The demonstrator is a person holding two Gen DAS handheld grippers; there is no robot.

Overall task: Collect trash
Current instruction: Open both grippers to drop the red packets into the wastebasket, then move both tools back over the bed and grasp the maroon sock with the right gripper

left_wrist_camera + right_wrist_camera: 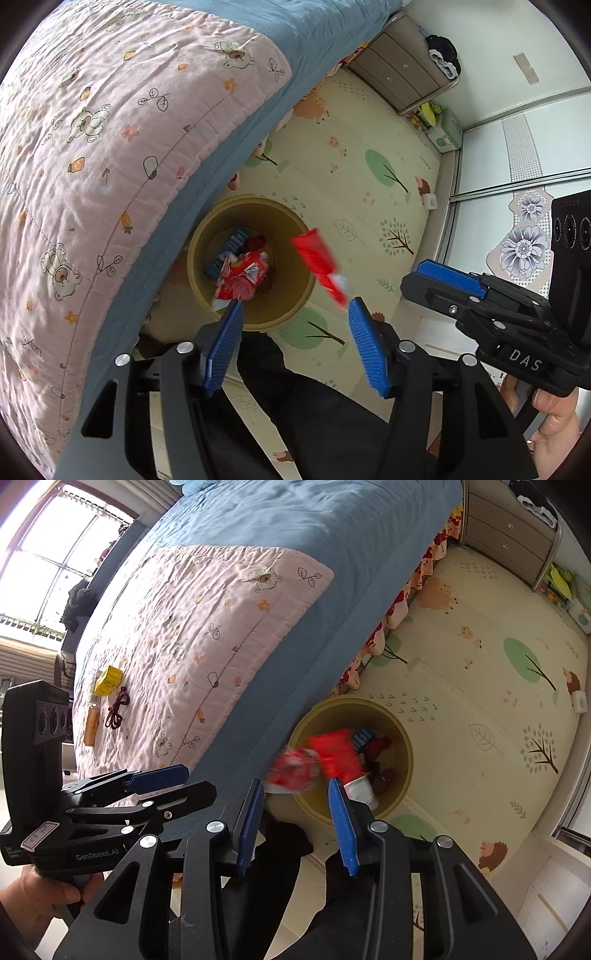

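Observation:
A yellow bin (258, 325) (369, 701) stands on the floor beside the bed, holding a blue packet (232, 243) and other rubbish. My left gripper (295, 302) (201, 780) hangs open above it, nothing between its pads. A crumpled red-and-white wrapper (240, 280) (295, 768) is over the bin mouth, blurred in the right wrist view. A long red wrapper with a white end (319, 266) (336, 757) is loose over the rim, just beyond the fingertips. My right gripper (294, 782) (412, 278) is open too, pads pressing on nothing.
The bed (110, 147) (221, 627) with its pink quilt flanks the bin. On it lie a yellow box (109, 681), an orange item (91, 723) and a dark red cord (118, 709). A drawer unit (399, 62) stands at the far wall. A patterned play mat (369, 147) covers the floor.

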